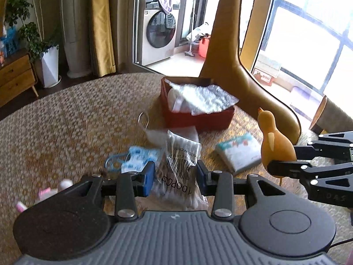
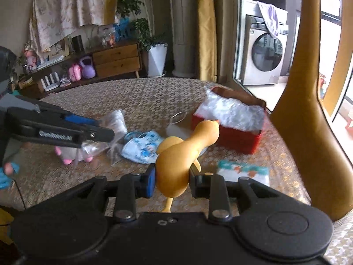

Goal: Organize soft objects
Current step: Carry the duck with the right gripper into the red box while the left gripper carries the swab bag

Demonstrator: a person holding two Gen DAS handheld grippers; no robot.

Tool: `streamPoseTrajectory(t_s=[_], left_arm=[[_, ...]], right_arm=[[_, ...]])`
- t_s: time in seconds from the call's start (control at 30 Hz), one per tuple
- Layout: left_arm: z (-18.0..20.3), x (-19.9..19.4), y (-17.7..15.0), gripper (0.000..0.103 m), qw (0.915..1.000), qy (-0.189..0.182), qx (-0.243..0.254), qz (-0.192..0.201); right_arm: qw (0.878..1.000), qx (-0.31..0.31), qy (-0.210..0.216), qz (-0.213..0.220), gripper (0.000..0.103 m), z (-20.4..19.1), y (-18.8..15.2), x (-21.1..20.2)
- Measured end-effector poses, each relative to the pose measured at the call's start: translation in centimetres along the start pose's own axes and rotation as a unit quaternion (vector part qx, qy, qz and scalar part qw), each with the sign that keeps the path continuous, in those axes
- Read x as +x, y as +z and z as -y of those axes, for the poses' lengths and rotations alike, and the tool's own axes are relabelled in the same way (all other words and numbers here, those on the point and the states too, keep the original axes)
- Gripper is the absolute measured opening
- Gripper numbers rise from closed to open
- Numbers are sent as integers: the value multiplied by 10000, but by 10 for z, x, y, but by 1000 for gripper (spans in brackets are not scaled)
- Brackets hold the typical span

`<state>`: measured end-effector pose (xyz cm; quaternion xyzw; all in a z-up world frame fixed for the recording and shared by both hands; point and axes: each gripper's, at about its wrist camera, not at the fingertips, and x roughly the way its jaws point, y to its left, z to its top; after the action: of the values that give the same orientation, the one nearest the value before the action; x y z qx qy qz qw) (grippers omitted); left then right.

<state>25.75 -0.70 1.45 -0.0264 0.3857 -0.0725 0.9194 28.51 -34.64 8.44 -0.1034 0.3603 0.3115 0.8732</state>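
My left gripper [image 1: 175, 174] is shut on a clear bag of cotton swabs [image 1: 178, 165], lifted above the table; its blue pads press the bag from both sides. In the right wrist view the left gripper [image 2: 101, 127] comes in from the left with the bag [image 2: 117, 121] hanging from it. My right gripper [image 2: 172, 176] is shut on the body of a yellow rubber duck [image 2: 176, 159], neck pointing away. The same duck [image 1: 271, 137] shows at the right of the left wrist view in the right gripper [image 1: 284, 158]. A red box [image 1: 198, 119] holding bubble wrap [image 1: 205, 97] stands beyond.
On the woven table cover [image 1: 66, 121] lie a blue patterned mask [image 1: 134, 159], a white mask [image 1: 152, 132], a tissue pack [image 1: 239, 152] and a pink plush toy [image 2: 68, 154]. A tan chair back [image 2: 308, 132] rises at the table's right edge. A hand [image 2: 8, 170] shows at far left.
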Motion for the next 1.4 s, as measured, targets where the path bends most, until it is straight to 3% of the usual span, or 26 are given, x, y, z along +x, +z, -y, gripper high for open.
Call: streamPoseTrajectory(t_s=[0.3,0.53,1.03,1.17,1.4], left_arm=[[19,28,48,38,10000,-8,23,-11],[40,58,82,38,9996,51,179,213],[48,164,138,38,9995,122,-209,189],[48,190,144,38,9994,158,-265,129],[45,228,144,38,9993,191,-335,5]], right_arm=[[9992,-84,-353,193,29,41,28,4],[9974,-100,-617,360,29,70,52,23],[9961,-231,-819,217,29,122,72,111],[9943,-350,-1005,31,29,127,74,140],[9944,-420,-966,-100,29,131,68,174]])
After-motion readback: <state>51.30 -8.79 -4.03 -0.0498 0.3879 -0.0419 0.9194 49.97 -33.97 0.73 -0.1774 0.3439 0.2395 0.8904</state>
